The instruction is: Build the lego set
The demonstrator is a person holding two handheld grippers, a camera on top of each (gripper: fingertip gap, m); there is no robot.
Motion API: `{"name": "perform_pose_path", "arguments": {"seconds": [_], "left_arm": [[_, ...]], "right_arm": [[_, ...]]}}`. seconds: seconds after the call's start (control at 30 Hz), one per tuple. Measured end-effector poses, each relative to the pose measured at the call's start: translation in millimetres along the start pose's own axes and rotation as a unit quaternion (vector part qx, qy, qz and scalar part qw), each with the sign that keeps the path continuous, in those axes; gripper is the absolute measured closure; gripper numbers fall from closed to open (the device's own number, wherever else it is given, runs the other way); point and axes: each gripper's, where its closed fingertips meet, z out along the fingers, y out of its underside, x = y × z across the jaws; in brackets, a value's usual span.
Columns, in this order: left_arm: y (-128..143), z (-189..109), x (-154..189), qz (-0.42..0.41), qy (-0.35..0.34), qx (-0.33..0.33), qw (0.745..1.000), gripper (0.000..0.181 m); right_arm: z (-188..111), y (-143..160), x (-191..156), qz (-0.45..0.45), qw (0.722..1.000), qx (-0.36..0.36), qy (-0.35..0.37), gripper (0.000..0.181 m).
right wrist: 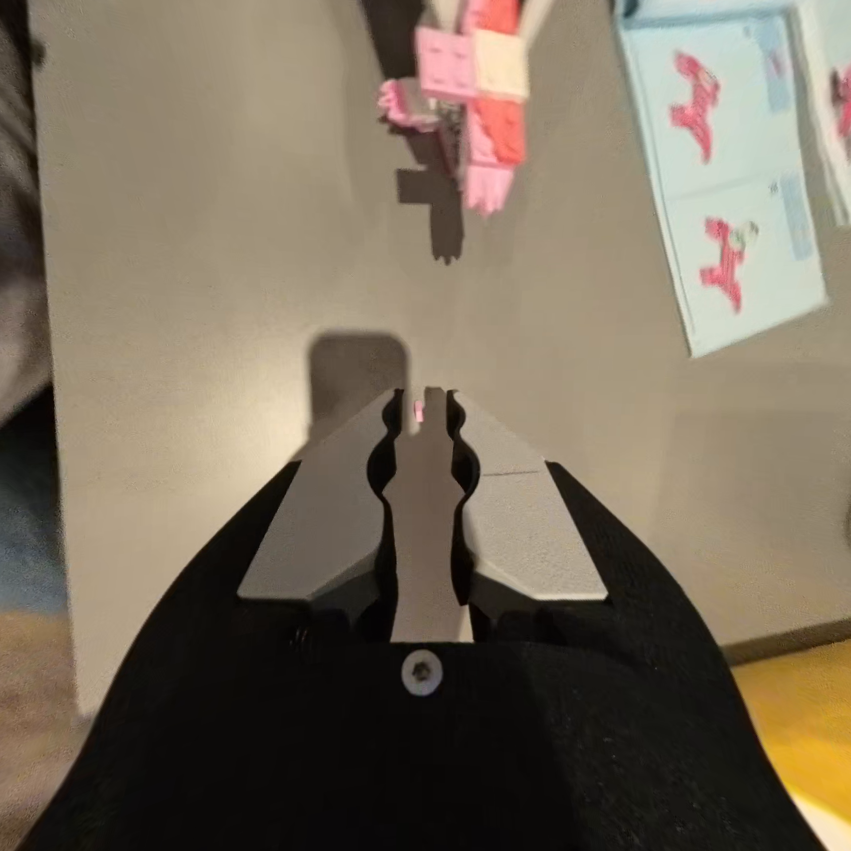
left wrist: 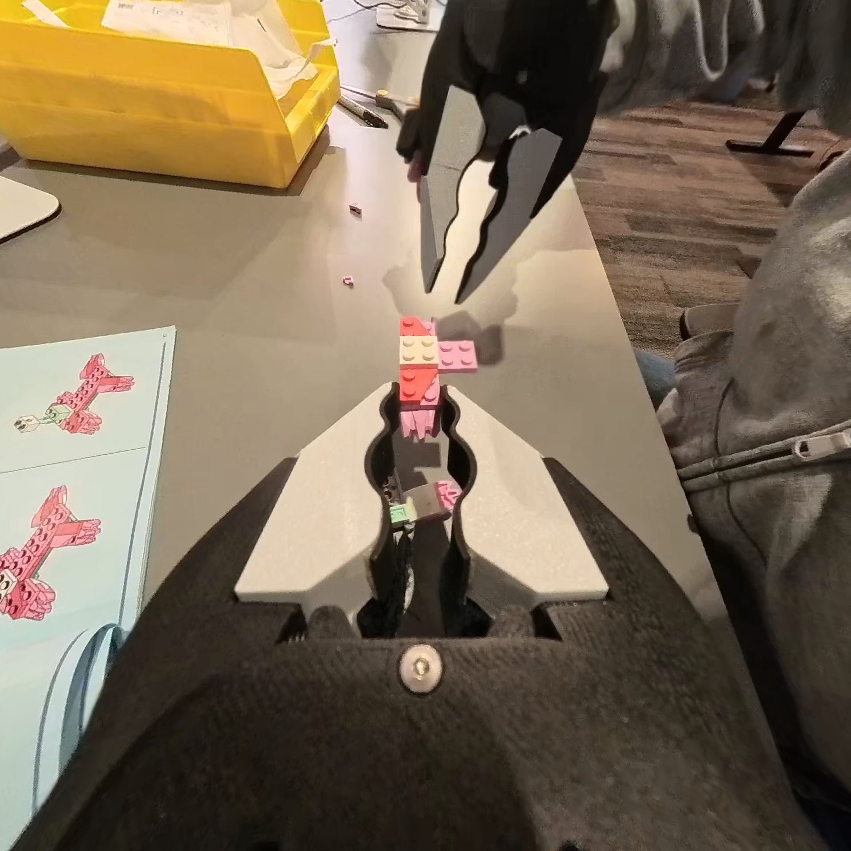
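While the left tongs (left wrist: 419, 400) gripped the pink and red lego model (left wrist: 416, 368) at centre frame above the grey surface (left wrist: 230, 258), the right tongs (right wrist: 422, 400) hung narrowly parted and empty over a tiny pink piece (right wrist: 418, 410); a booklet (left wrist: 78, 451) lay lower left.

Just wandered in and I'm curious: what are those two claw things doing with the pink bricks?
A person is building a Lego model with two hand-held grippers. The left gripper clamps the half-built pink and red model above the grey table. The right gripper is open and empty, pointing down at a tiny pink piece lying on the table, probably to pick it up. An instruction booklet lies open alongside, with a yellow bin farther back.
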Motion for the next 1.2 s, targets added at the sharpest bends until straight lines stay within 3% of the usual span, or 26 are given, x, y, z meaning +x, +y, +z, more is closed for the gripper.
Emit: {"name": "perform_pose_path", "arguments": {"seconds": [0.17,0.37,0.63,0.93,1.2], "left_arm": [[1.9,2.7,2.0,-0.002,0.006,-0.004,1.0,0.165],[4.4,4.1,1.8,-0.005,0.008,-0.009,1.0,0.165],[5.1,4.8,2.7,-0.004,0.009,-0.011,1.0,0.165],[3.3,4.8,4.9,-0.001,0.013,-0.007,1.0,0.165],[-4.1,9.4,17.6,0.016,0.024,0.008,1.0,0.165]], "right_arm": [[5.1,8.5,-2.7,0.143,0.988,0.049,-0.016,0.171],[13.0,17.0,-4.0,0.107,0.994,0.037,-0.003,0.167],[13.4,14.4,-25.8,0.069,0.996,0.026,-0.047,0.166],[12.7,13.0,-19.2,0.146,0.986,0.061,-0.048,0.165],[2.4,14.2,-12.4,0.213,0.969,0.123,0.005,0.159]]}}
